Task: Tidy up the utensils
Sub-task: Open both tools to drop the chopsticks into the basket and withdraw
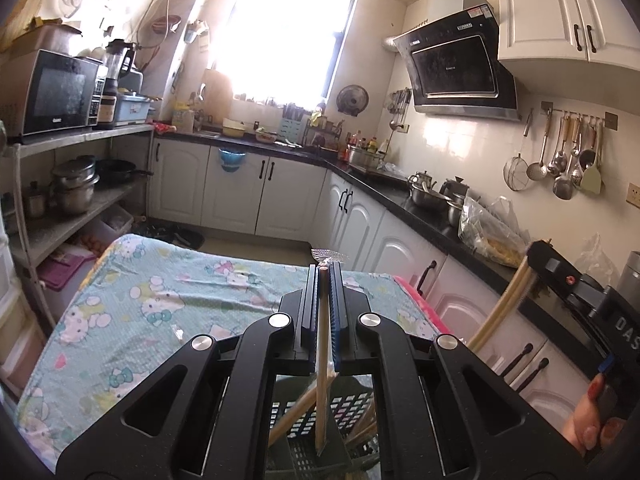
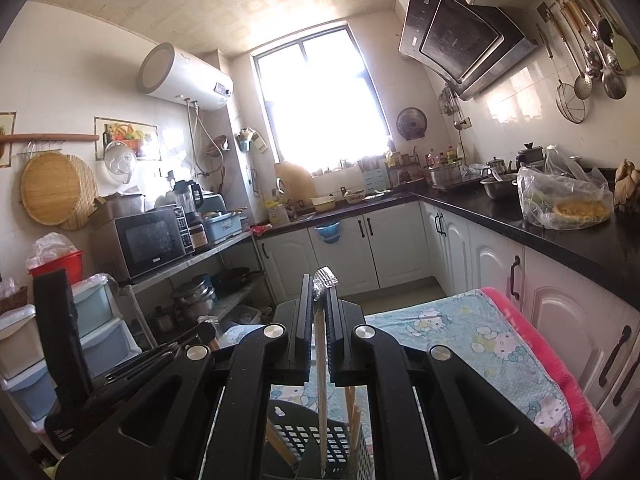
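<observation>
My left gripper (image 1: 323, 270) is shut on a wooden chopstick in a clear wrapper (image 1: 321, 344). The chopstick stands almost upright, its lower end down in a black perforated basket (image 1: 348, 408) that holds several more chopsticks. My right gripper (image 2: 319, 280) is shut on a pale wrapped pair of chopsticks (image 2: 321, 364), whose crinkled wrapper top sticks out above the fingers. Their lower end reaches into the same black basket (image 2: 308, 440). In the left wrist view the right gripper (image 1: 538, 258) shows at the right edge, gripping those pale chopsticks (image 1: 502, 306).
The basket stands on a table under a blue cartoon-cat cloth (image 1: 168, 292) with a pink edge (image 2: 560, 368). A black counter (image 2: 540, 232) with a plastic bag and pots runs along the right. Shelves with a microwave (image 1: 56, 92) stand left. A hand (image 1: 592, 420) holds the right gripper.
</observation>
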`<action>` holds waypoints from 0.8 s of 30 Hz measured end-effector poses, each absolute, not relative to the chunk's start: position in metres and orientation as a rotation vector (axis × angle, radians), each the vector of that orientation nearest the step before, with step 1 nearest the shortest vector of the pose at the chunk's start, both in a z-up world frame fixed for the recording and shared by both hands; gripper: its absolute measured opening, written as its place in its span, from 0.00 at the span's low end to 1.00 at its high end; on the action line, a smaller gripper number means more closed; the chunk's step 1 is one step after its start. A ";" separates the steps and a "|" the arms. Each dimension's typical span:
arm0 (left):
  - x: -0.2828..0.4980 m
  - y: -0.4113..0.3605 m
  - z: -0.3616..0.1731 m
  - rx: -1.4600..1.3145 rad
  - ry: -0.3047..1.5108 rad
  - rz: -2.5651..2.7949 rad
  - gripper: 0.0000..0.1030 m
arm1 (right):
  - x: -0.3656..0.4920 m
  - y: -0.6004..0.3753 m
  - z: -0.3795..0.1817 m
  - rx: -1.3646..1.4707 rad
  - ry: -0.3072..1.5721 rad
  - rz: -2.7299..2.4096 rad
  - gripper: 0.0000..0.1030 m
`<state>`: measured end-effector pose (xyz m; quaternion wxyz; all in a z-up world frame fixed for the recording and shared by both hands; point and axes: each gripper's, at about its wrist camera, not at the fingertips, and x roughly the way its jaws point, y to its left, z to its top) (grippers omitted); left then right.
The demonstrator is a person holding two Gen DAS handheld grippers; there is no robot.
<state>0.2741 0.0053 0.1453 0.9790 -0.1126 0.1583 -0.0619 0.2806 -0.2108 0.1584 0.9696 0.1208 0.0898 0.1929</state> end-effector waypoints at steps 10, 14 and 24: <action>0.275 0.004 0.123 -0.223 0.370 -0.157 0.02 | 0.296 -0.198 0.131 0.243 0.248 0.386 0.06; 0.275 0.006 0.114 -0.234 0.393 -0.164 0.02 | 0.299 -0.195 0.121 0.249 0.277 0.386 0.06; 0.268 0.011 0.101 -0.251 0.434 -0.194 0.03 | 0.295 -0.193 0.107 0.262 0.330 0.385 0.07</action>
